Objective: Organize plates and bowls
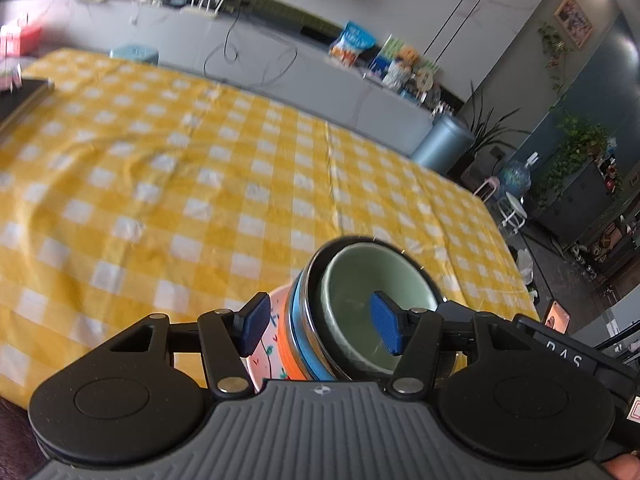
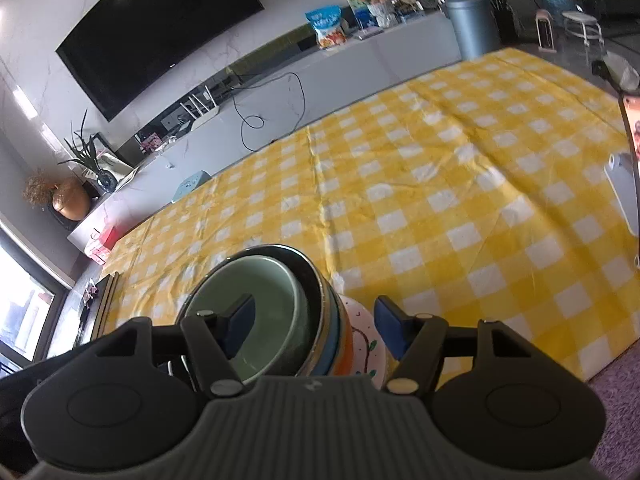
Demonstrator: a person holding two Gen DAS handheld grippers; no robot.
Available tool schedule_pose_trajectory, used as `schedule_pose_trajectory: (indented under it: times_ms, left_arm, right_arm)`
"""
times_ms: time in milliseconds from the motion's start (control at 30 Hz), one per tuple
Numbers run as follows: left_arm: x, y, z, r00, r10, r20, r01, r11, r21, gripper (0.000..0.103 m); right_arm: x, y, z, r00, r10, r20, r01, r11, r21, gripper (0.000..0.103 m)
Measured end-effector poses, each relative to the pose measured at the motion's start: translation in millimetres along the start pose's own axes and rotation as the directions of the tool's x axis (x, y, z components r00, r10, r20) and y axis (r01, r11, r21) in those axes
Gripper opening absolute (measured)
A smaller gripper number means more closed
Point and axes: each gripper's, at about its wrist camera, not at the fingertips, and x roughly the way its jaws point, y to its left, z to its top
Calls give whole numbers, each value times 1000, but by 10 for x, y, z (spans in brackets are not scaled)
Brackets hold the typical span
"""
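Several nested bowls stand in one stack near the worktop's six-o'clock edge: a pale green bowl sits inside a dark steel-rimmed one, over blue and orange rims, on a painted plate. The left tongs and right tongs both stand apart, pads straddling the stack without pressing it. I judge the stack heavy, rigid, glazed-slick and breakable; hold low on the outer wall from both sides, not the loose inner rim. From twelve to three o'clock the yellow checked cloth lies open, though its wrinkles could catch a sliding base.
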Motion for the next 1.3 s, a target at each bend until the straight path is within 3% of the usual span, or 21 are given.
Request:
schedule_pose_trajectory:
  times_ms: [133,267,400,500,633,767,1067,1200,1300]
  left_arm:
    - [-309,-145,-45,993,52,110,-67,989,134,66]
    - [-601,-288,-143,967,97,234,-159,952,263,66]
    - [-779,-400,-285,950,118,288,-217,914,342,66]
    - [-853,-407,-388,941,133,310,-241,907,344,66]
    - [-907,-406,-554,934,157,321,-274,892,359,66]
    - [-934,-462,-720,938,160,307,-282,868,410,69]
    - [-891,-534,-1005,916,252,313,-374,821,432,77]
    - [-820,-493,-1115,926,277,258,-365,832,417,83]
    - [-812,-447,-1186,908,320,272,-411,810,419,86]
  right_arm:
    - [-226,140,-74,998,17,63,-11,995,-94,68]
    - [-465,296,-191,990,23,138,6,979,-206,73]
    - [-658,396,-327,983,36,181,16,960,-280,76]
    - [-777,418,-425,979,44,200,20,952,-306,77]
    - [-945,437,-606,971,39,236,49,934,-355,80]
    - [-1033,373,-775,963,25,267,84,918,-388,86]
    - [-1085,251,-1066,973,-39,229,123,922,-367,87]
    - [-1121,255,-1204,967,-35,254,134,914,-382,88]
    - [-1095,279,-1318,970,-29,243,133,894,-427,88]
